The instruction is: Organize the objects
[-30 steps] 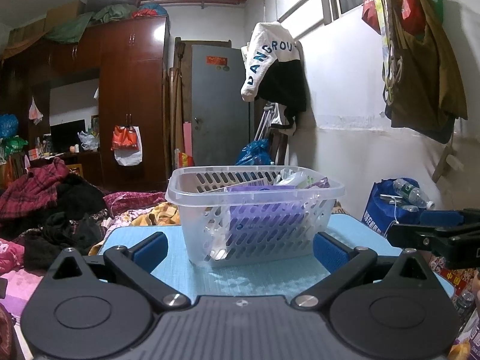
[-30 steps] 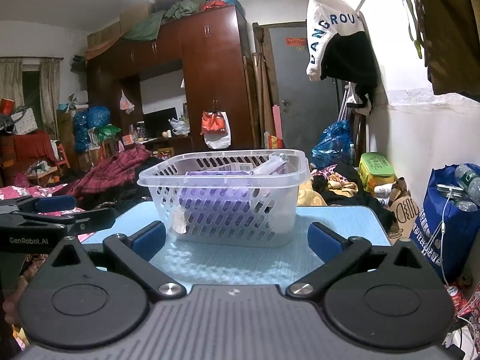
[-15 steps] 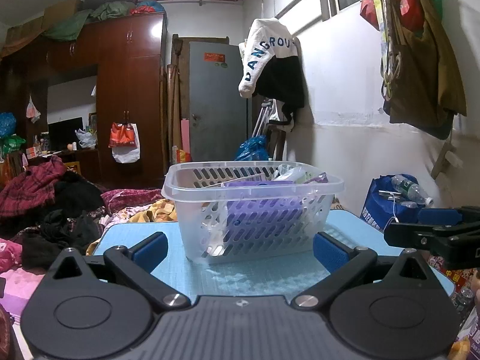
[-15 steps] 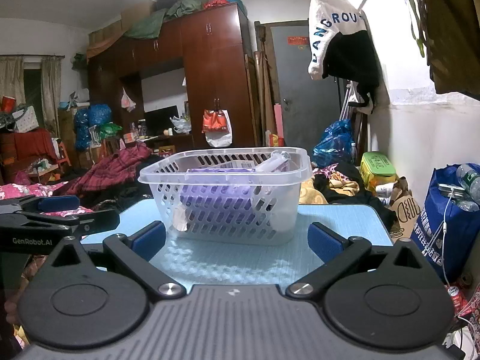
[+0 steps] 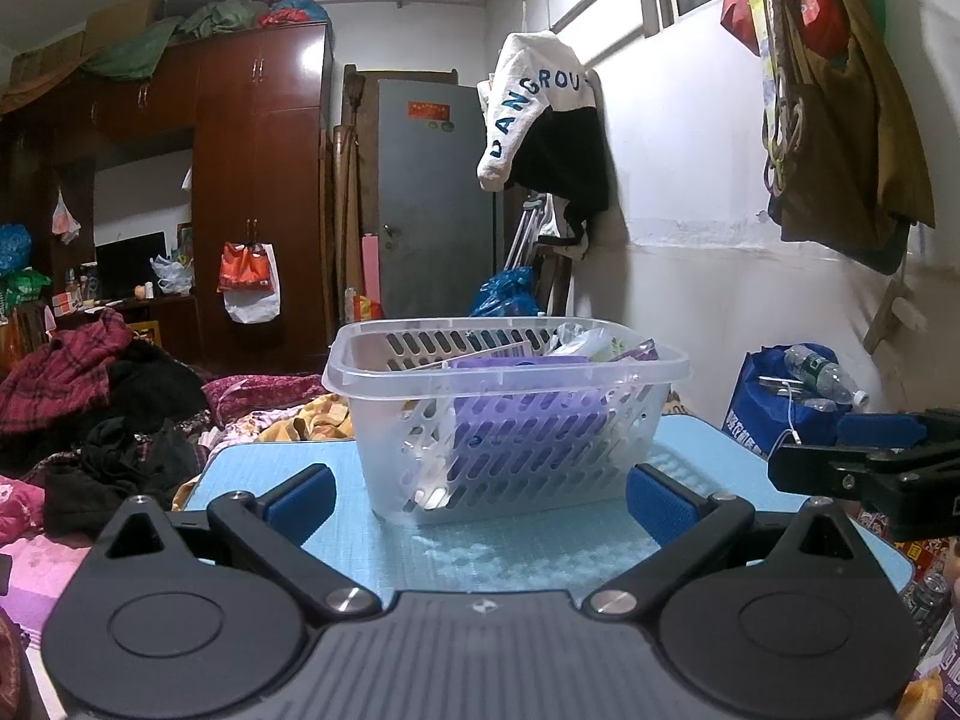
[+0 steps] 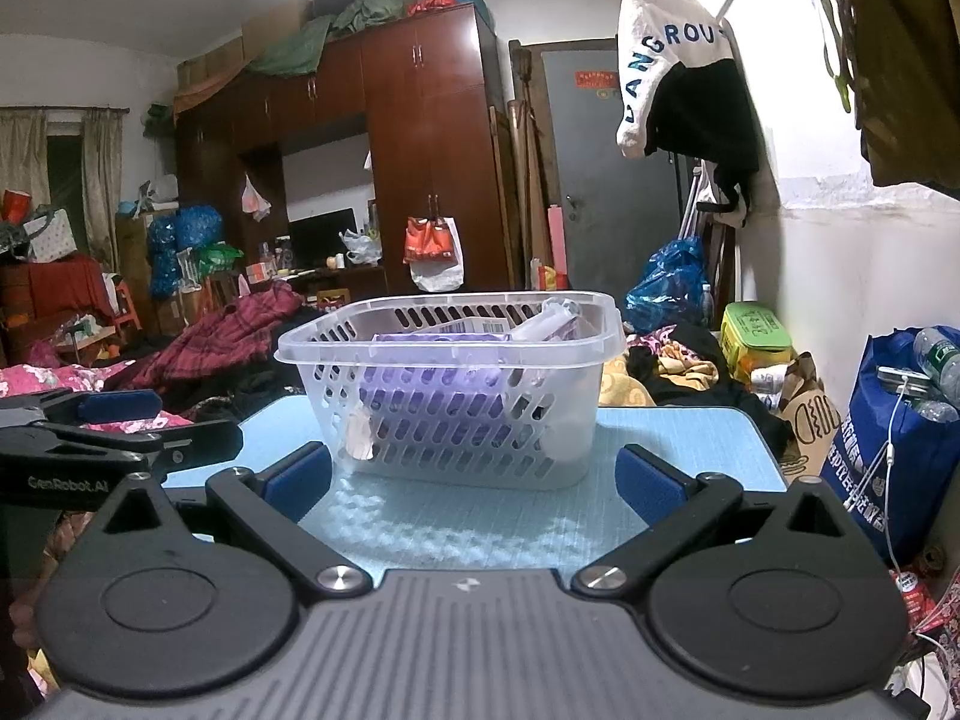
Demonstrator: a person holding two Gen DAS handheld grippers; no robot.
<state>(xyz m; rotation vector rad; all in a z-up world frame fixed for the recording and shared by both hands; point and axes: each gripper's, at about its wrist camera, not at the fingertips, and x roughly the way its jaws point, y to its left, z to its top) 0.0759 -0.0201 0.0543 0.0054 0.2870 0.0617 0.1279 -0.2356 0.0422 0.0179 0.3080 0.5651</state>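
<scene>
- A clear plastic basket point(image 5: 507, 414) with slotted walls is sitting on a light blue table point(image 5: 528, 546), in the middle of the left wrist frame; in the right wrist view the basket point(image 6: 450, 396) is also sitting centre frame on the table point(image 6: 672, 438).
- A purple pack point(image 5: 528, 414) is standing inside the basket, showing through the slots, with other wrapped items poking up at the rim; what they are is too unclear to tell.
- The left gripper point(image 5: 480, 495) is pointing at the basket with its blue pads point(image 5: 300, 495) spread wide, gripping nothing and touching nothing, the basket lying beyond and between them.
- The right gripper point(image 6: 474, 480) is likewise gaping wide and empty, its pads point(image 6: 651, 483) sitting just short of the basket's near wall.
- Each view is catching the other tool: the right gripper is poking in at the right edge of the left view point(image 5: 870, 468), and the left gripper at the left edge of the right view point(image 6: 114, 432).
- Only the right view is showing a green tin point(image 6: 753, 336) right of the basket and curtains point(image 6: 24, 162) at the upper left.
- Both are showing a wardrobe point(image 5: 252, 180) and a white jacket point(image 5: 534, 102) hanging on the wall.
</scene>
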